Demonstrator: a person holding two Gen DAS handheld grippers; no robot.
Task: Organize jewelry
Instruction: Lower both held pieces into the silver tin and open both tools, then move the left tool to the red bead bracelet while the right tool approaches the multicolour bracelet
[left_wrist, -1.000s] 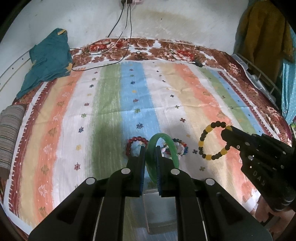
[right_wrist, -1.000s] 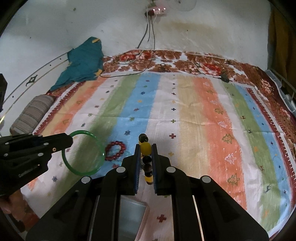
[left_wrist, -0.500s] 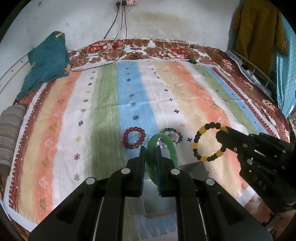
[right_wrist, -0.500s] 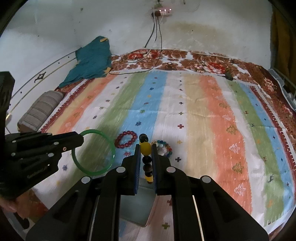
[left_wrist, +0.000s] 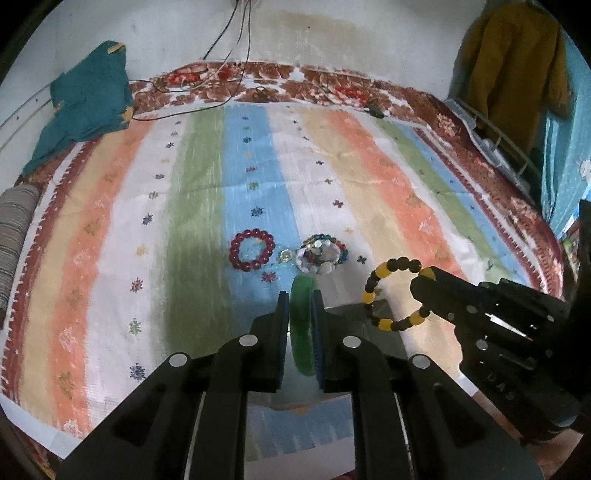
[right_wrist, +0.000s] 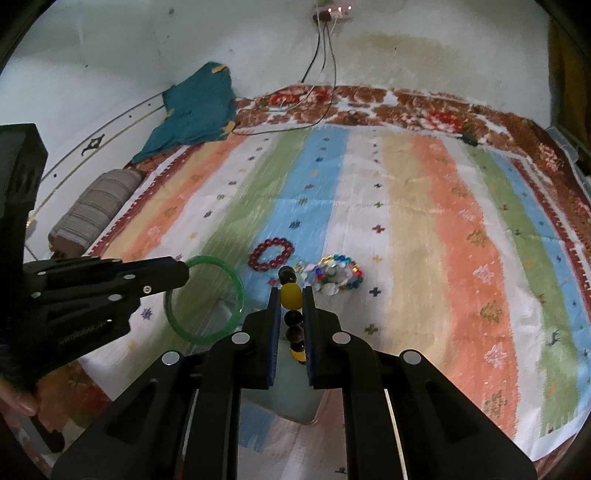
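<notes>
My left gripper (left_wrist: 300, 297) is shut on a green bangle (left_wrist: 302, 325), held edge-on above the near edge of the striped cloth; the bangle shows as a full ring in the right wrist view (right_wrist: 204, 299). My right gripper (right_wrist: 289, 295) is shut on a black-and-yellow bead bracelet (right_wrist: 290, 295), also seen in the left wrist view (left_wrist: 393, 293). A red bead bracelet (left_wrist: 252, 249) and a multicoloured bead bracelet (left_wrist: 320, 254) lie side by side on the cloth ahead. A clear box (left_wrist: 354, 314) sits below both grippers, mostly hidden.
A striped cloth (left_wrist: 369, 166) covers a floral bedspread. A teal garment (left_wrist: 85, 99) lies at the far left, a striped bolster (left_wrist: 14, 229) at the left edge. Cables (left_wrist: 221, 66) run down the far wall. A yellow garment (left_wrist: 513, 62) hangs at the right.
Both grippers have drawn back toward the near edge of the cloth with their bracelets. The red and multicoloured bracelets now lie farther ahead, and the clear box shows under the grippers.
</notes>
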